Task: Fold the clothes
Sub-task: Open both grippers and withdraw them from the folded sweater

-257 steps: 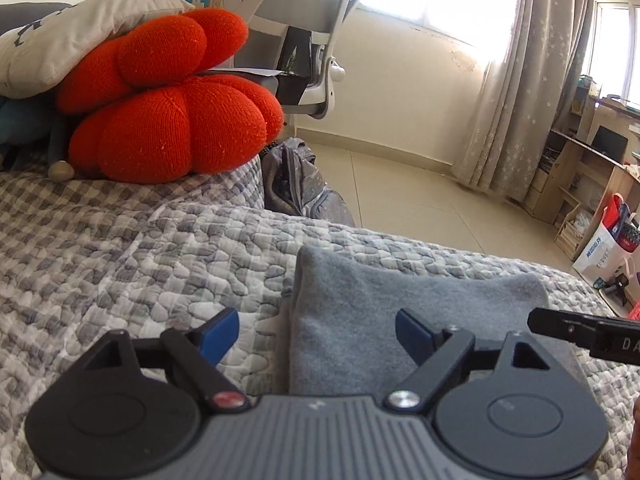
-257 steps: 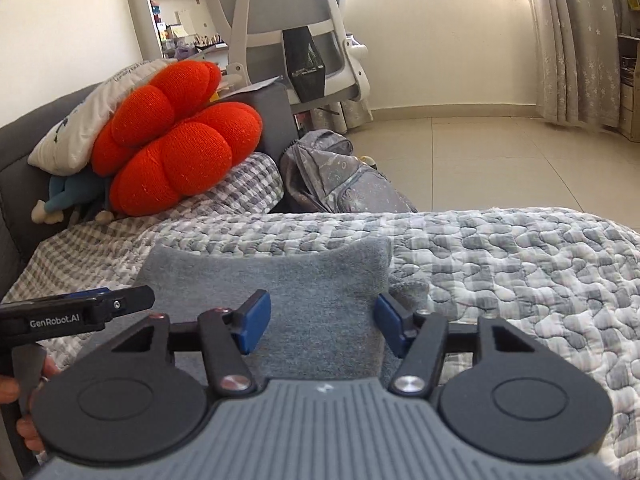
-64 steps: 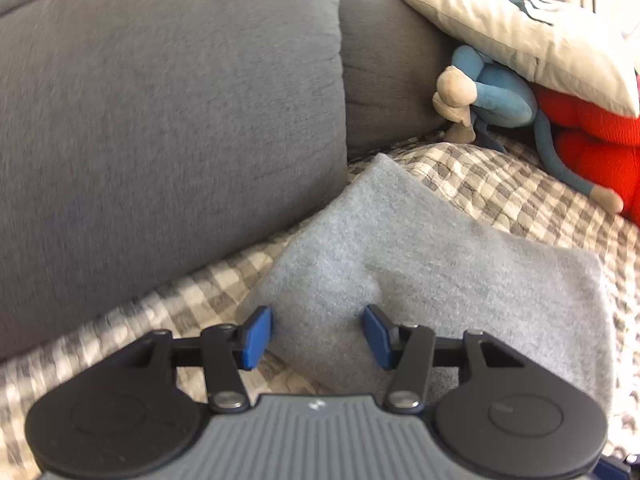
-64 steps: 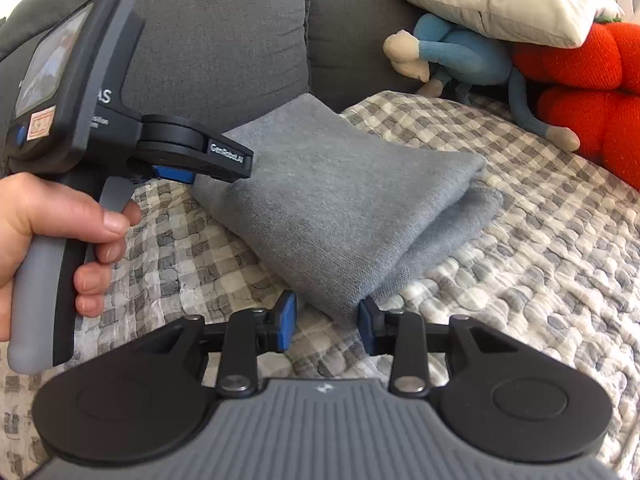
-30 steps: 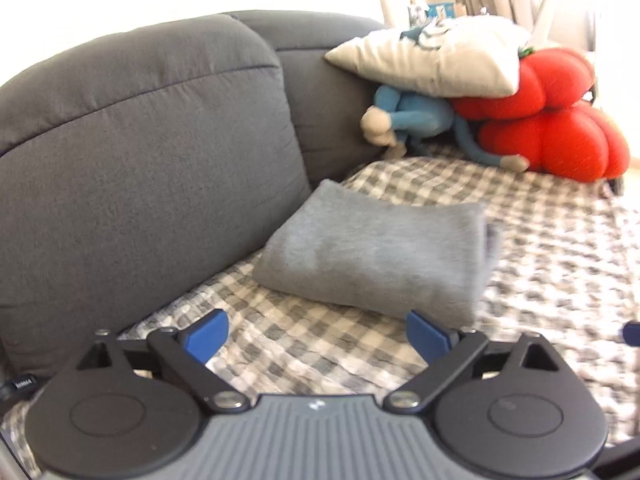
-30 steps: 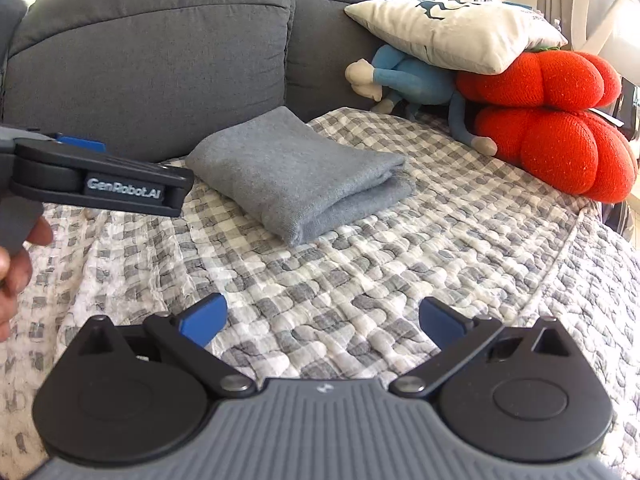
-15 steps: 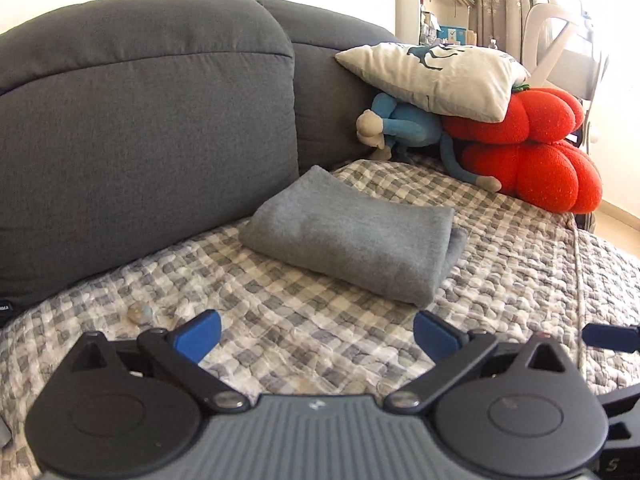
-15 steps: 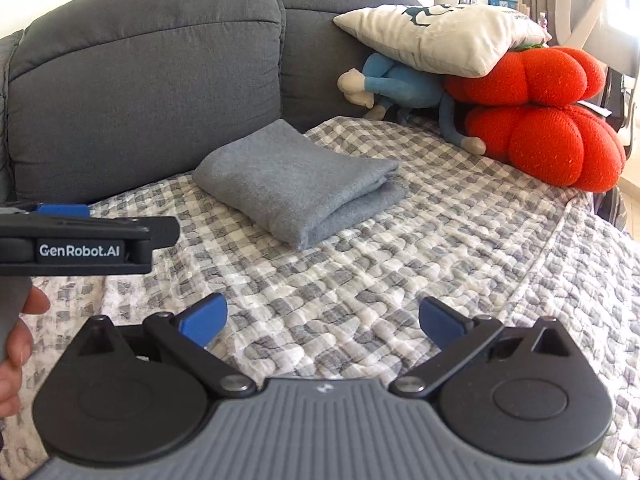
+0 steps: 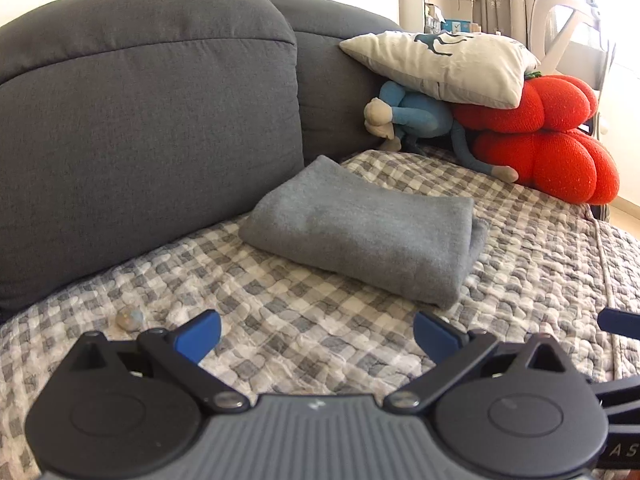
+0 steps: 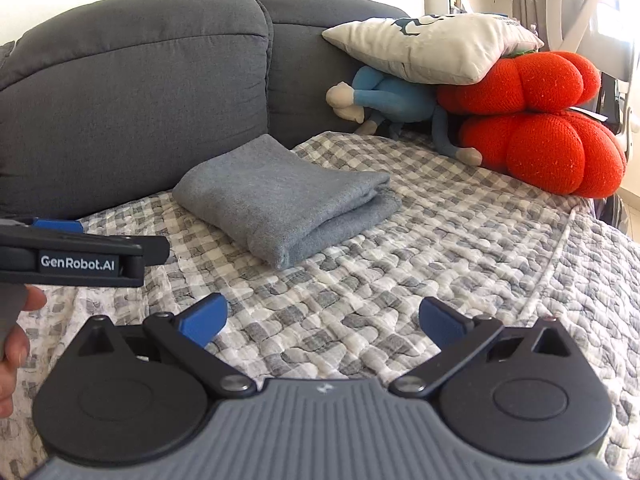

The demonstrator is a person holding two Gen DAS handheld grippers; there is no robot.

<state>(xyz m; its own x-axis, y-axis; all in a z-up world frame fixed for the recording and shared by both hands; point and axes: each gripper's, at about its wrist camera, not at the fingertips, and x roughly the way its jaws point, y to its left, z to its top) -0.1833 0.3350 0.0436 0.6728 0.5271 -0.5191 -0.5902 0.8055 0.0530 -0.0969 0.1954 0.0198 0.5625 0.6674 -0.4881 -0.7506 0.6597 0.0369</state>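
Note:
A folded grey garment [image 9: 360,228] lies flat on the checked quilt [image 9: 304,328] next to the dark grey sofa back; it also shows in the right wrist view [image 10: 280,196]. My left gripper [image 9: 316,336] is open and empty, held back from the garment. My right gripper [image 10: 322,322] is open and empty, also well short of it. The left gripper's body [image 10: 80,258] shows at the left edge of the right wrist view, and a tip of the right gripper [image 9: 620,322] shows at the right edge of the left wrist view.
The grey sofa back [image 9: 152,120] stands behind the garment. A white pillow [image 9: 440,64], a blue stuffed toy [image 9: 416,116] and an orange-red cushion [image 9: 552,140] are piled at the far right. A small pebble-like object [image 9: 129,318] lies on the quilt at left.
Both grippers let go of the garment and opened wide, then drew back from it. The garment now lies by the sofa back, farther from both grippers.

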